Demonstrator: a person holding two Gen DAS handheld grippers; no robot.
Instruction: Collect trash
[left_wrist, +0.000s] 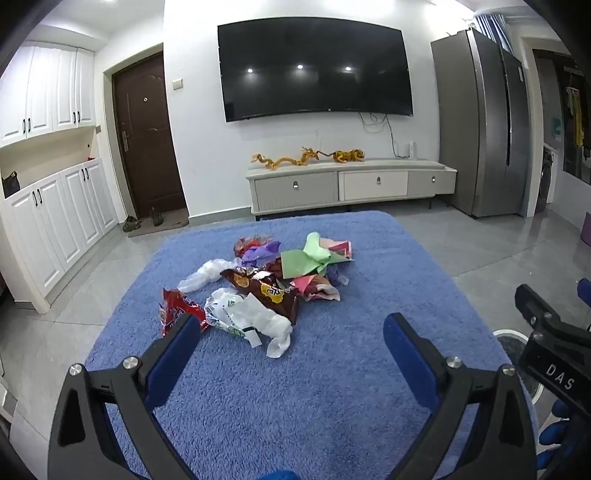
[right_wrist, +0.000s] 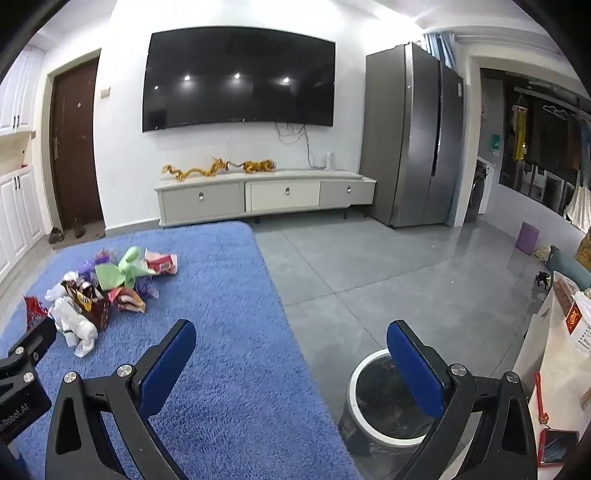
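Note:
A heap of trash (left_wrist: 266, 280) lies on the blue rug (left_wrist: 332, 369): a brown snack bag (left_wrist: 266, 291), a white plastic bag (left_wrist: 255, 321), a red wrapper (left_wrist: 177, 310), green paper (left_wrist: 306, 258) and purple scraps. My left gripper (left_wrist: 291, 332) hovers open just short of the heap, nothing between its blue pads. In the right wrist view the same heap (right_wrist: 99, 288) sits far left. My right gripper (right_wrist: 291, 339) is open and empty, held over the rug's edge and a round bin (right_wrist: 388, 402) with a white rim and dark liner.
A TV cabinet (left_wrist: 351, 184) with a wall TV stands beyond the rug, a grey fridge (left_wrist: 484, 125) to the right, white cupboards (left_wrist: 55, 206) and a brown door to the left. Grey tiled floor (right_wrist: 388, 266) surrounds the rug. A white table edge (right_wrist: 546, 350) with items lies at right.

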